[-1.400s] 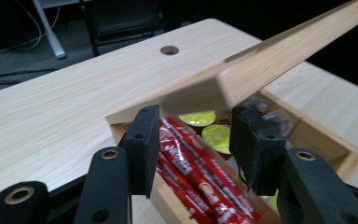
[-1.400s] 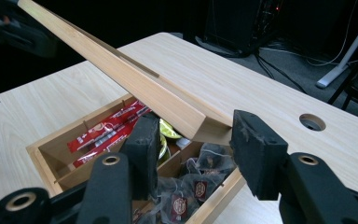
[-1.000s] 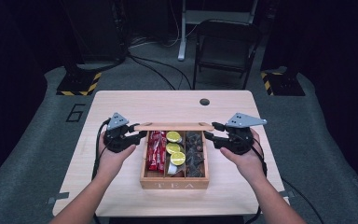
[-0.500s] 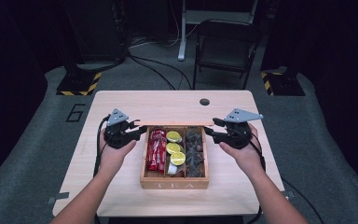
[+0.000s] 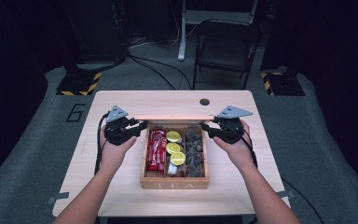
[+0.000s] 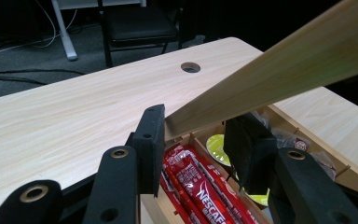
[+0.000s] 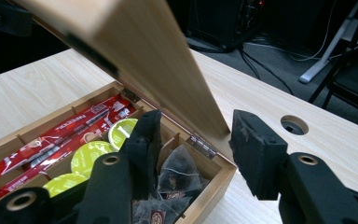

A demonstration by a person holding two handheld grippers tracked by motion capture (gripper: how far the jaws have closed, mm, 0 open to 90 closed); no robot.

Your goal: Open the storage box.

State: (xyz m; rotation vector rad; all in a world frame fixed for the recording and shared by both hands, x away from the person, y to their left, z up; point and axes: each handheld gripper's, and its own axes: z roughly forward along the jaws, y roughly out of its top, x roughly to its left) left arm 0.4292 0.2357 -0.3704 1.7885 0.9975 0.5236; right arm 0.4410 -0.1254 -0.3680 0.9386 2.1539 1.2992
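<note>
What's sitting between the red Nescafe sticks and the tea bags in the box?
Yellow-green round capsules fill the middle compartment, between the Nescafe sticks and the tea bags; the high view shows it.

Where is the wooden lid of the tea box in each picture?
High view: the pale wooden lid stands open along the box's far edge, seen as a thin strip.
Left gripper view: the lid slants from centre to upper right.
Right gripper view: the lid slants down from upper left.
Shared landmark: the red Nescafe sachets.

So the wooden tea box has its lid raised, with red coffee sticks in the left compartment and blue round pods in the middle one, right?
Nearly. The pods in the middle compartment are yellow-green, not blue, as the high view shows. The lid of the tea box is indeed raised, and red coffee sticks fill the left compartment.
</note>
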